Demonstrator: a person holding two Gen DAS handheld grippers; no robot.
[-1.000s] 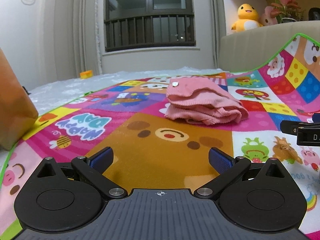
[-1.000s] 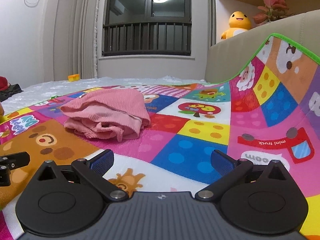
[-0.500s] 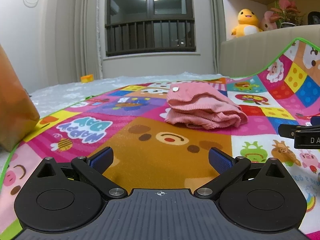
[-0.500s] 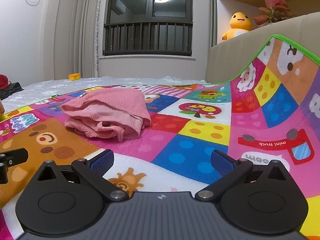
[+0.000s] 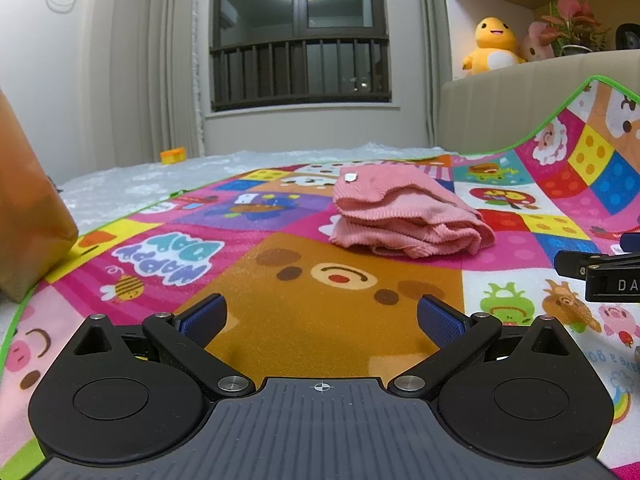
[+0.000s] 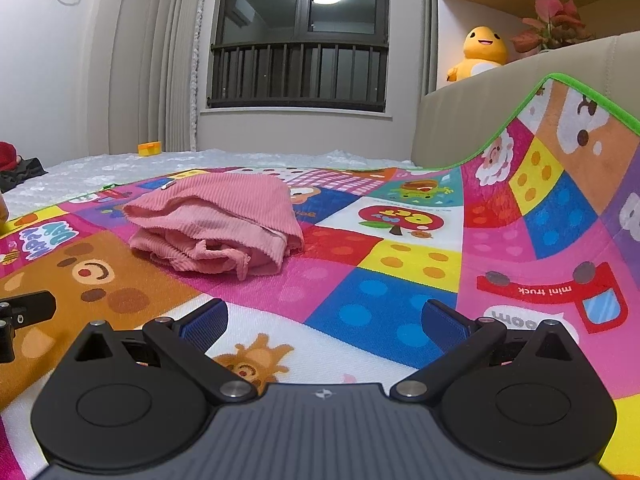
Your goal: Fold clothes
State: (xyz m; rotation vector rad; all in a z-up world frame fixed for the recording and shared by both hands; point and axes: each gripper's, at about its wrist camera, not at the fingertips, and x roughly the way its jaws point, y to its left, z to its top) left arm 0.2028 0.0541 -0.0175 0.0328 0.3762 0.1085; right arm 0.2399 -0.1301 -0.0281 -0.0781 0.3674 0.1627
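A colourful cartoon play mat (image 5: 168, 256) fills the centre; a yellow plush duck (image 5: 490, 42) sits upper right, a dark barred window (image 6: 298, 40) at the top.

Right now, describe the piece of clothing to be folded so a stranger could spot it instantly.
Find the colourful cartoon play mat spread in front of the dark barred window. Near its middle, just beyond the brown bear-face panel, lies a pink ribbed garment, loosely bundled. It is the only cloth item on the mat, plain pink with a small white tag on top.

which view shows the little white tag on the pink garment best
The left wrist view: the white tag faces the camera on top of the pink garment. The right wrist view shows the tag only edge-on, as a thin sliver at the garment's far edge.
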